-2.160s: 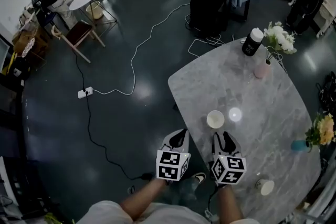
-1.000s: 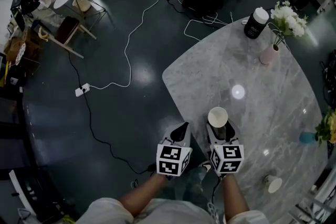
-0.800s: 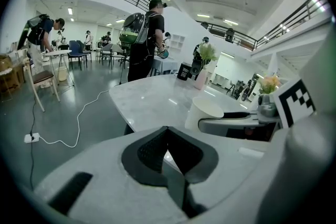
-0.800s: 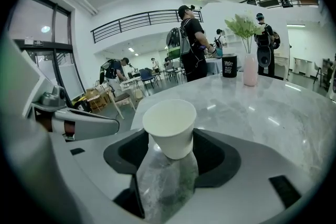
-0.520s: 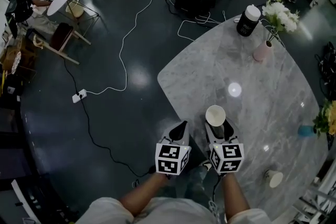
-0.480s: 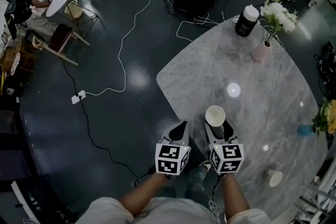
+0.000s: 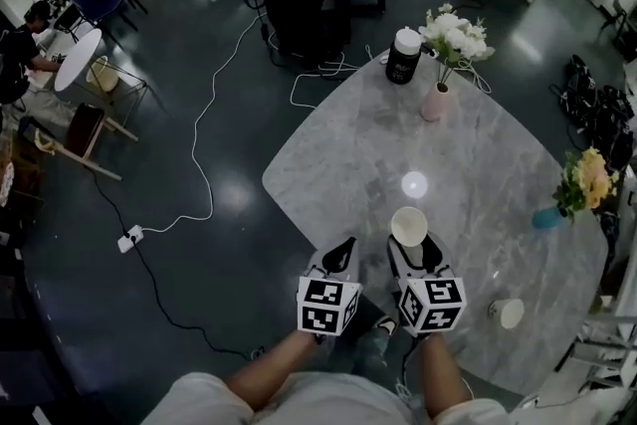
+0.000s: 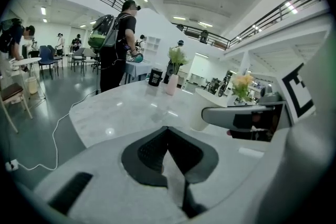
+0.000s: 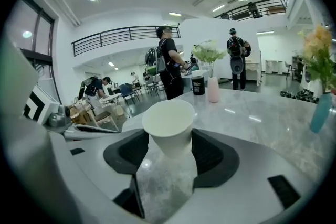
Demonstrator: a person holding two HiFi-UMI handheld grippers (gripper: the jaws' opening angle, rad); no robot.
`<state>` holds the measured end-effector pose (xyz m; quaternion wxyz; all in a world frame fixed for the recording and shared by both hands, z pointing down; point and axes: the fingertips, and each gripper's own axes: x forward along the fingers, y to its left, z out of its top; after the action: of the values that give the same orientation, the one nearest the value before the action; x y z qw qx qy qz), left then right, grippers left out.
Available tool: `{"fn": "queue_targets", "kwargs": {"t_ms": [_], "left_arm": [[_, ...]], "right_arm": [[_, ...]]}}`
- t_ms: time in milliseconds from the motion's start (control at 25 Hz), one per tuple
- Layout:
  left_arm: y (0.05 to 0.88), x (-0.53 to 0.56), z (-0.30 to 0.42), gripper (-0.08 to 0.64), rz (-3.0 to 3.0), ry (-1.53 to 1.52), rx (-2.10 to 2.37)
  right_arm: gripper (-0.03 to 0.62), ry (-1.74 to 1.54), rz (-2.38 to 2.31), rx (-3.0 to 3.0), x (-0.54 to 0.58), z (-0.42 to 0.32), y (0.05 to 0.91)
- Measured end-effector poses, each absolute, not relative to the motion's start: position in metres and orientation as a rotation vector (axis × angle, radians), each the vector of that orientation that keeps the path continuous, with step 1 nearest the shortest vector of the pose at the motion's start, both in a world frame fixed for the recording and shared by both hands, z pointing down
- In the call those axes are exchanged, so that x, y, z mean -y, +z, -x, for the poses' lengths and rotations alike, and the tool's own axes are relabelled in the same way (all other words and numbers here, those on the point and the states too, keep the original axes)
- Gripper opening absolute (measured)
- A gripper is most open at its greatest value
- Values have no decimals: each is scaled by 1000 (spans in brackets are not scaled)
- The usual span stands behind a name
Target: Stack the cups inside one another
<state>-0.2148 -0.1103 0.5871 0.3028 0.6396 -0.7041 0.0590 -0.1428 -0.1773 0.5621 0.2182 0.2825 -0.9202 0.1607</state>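
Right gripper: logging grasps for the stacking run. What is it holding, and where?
The right gripper holds the white paper cup upright, jaws clamped on its lower wall near the base.

Pink vase (image 7: 433, 103) near black jar (image 7: 403, 57); marble table (image 7: 338, 154)

Bare tabletop (image 7: 466, 259) between right tongs (image 7: 410, 250), far cup (image 7: 507, 314).

The grey marble table (image 7: 478, 164) carries a black white-lidded jar (image 7: 404, 56), a pink vase (image 7: 434, 103) of white flowers, a teal vase (image 7: 546, 217) and a white paper cup (image 7: 507, 314).
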Motion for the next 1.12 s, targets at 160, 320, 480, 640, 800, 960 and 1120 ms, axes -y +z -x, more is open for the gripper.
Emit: {"fn": "queue_targets", "kwargs": {"t_ms": [160,320,480,640,800,960,1120], "left_arm": [[571,129,184,-5,-1808,163,1804],[559,148,147,-5,-1915,162,1726],[546,161,106,-5,-2045,174,1626],[544,172,63,-5,-2159,195,1503],[544,173,17,-5,-2265,235,1380],[534,158,-28,-5,-2326,262,1281],[535,152,-70,-5,-2371,293,1211]], "right_arm": [[235,461,-921,2537,188,106,542],[235,473,-1066,2517,195,66,527],[235,475,-1227,2480,196,21,513],[235,473,-1397,2429,195,-24,505],[235,507,-1581,2354,181,-74,501],[235,546,-1697,2295,154,-121,491],[235,589,-1773,2255,140,-162,495]]}}
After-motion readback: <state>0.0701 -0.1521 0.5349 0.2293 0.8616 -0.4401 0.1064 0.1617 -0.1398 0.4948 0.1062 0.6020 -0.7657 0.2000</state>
